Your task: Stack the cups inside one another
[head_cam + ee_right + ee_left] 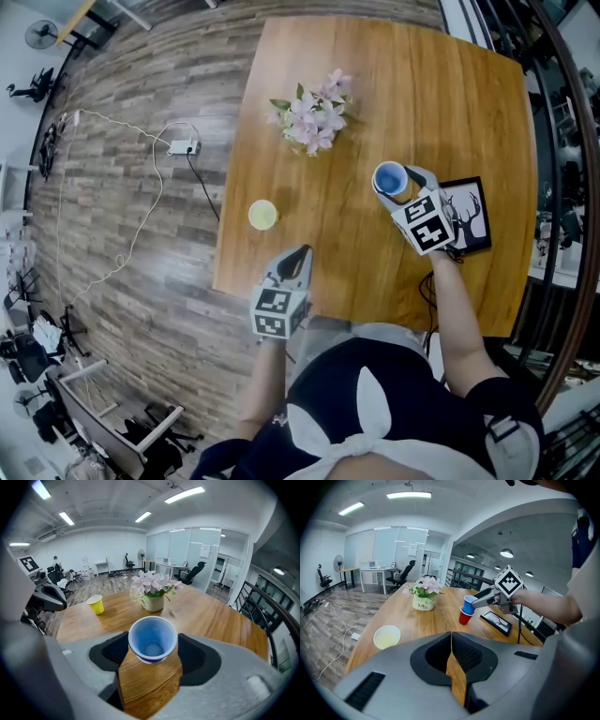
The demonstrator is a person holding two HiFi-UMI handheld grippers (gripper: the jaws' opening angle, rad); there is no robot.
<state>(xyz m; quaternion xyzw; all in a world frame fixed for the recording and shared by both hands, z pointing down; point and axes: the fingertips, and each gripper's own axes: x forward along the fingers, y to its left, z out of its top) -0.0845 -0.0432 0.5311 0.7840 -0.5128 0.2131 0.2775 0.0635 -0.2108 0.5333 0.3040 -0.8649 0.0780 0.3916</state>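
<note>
Two tongs, three cups, one pot of flowers and one framed picture share a single surface (375,75) of warm, grained wood with rounded corners.

Nearest the person, the left tongs (301,254) are smooth grey moulded shells. Their dark ribbed pads are pressed together with nothing between them, over the near edge of the surface. Just beyond them stands the yellow cup (263,215), small, round and tapered, upright and alone with its mouth open.

Further right, the right tongs (477,601) pinch the blue cup (153,638) by its sides. It is a thin-walled, tapered cup with a rounded rim and a pale inside. It tilts over the red cup (464,617), which has the same shape and stands on the surface. The blue cup's base meets the red one's mouth, but how deep it sits I cannot tell.

Each of the tongs carries one cube with black-and-white square markers.

Just beside the two cups lies the framed picture (468,215), flat and rectangular, with a black frame around a dark antlered head on white.

Farthest off stands the white pot (423,603), rounded and glossy, holding soft pink blossoms and green leaves.
</note>
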